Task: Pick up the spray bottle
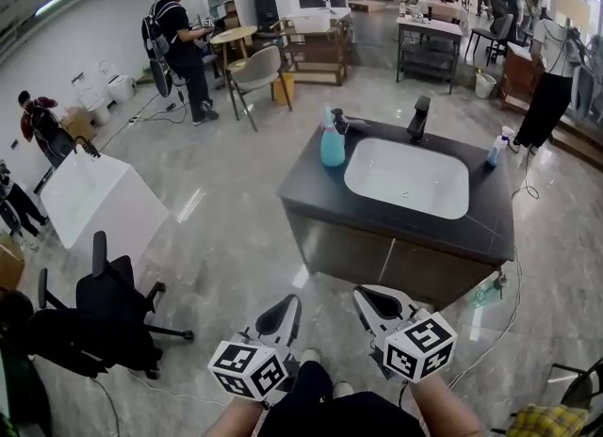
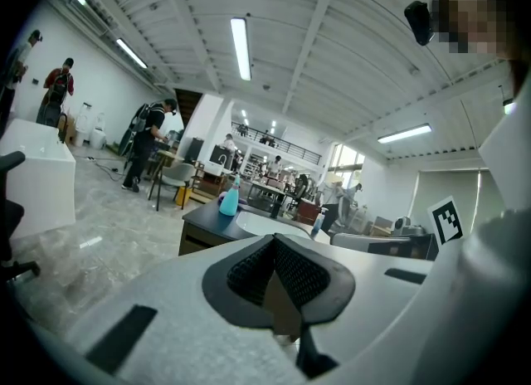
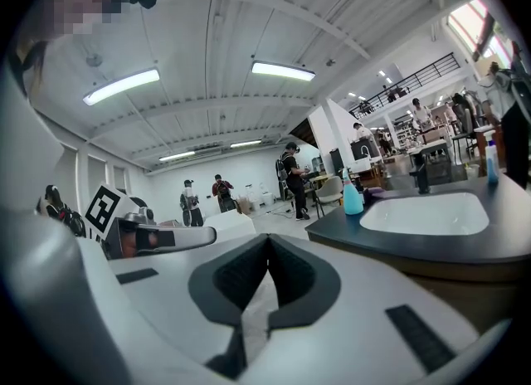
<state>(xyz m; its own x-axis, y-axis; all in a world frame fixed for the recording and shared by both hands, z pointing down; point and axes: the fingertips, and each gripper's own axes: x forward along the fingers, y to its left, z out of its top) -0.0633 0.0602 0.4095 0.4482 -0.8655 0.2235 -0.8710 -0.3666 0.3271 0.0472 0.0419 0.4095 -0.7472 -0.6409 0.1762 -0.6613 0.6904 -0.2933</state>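
A turquoise spray bottle [image 1: 332, 143] stands upright on the back left corner of a dark sink counter [image 1: 311, 195] with a white basin [image 1: 407, 177]. It also shows far ahead as the turquoise bottle [image 2: 228, 201] in the left gripper view, and as the turquoise bottle [image 3: 353, 197] in the right gripper view. My left gripper [image 1: 283, 313] and right gripper [image 1: 369, 301] hang side by side low in the head view, well short of the counter's front. Both are shut with nothing between the pads, seen at the left gripper [image 2: 274, 242] and the right gripper [image 3: 267, 246].
A black faucet [image 1: 418, 118] rises behind the basin. A small white-and-blue bottle [image 1: 497, 150] stands at the counter's right end. A black office chair [image 1: 113, 299] and a white unit [image 1: 99, 200] are on the left. A person [image 1: 184, 44] stands farther back.
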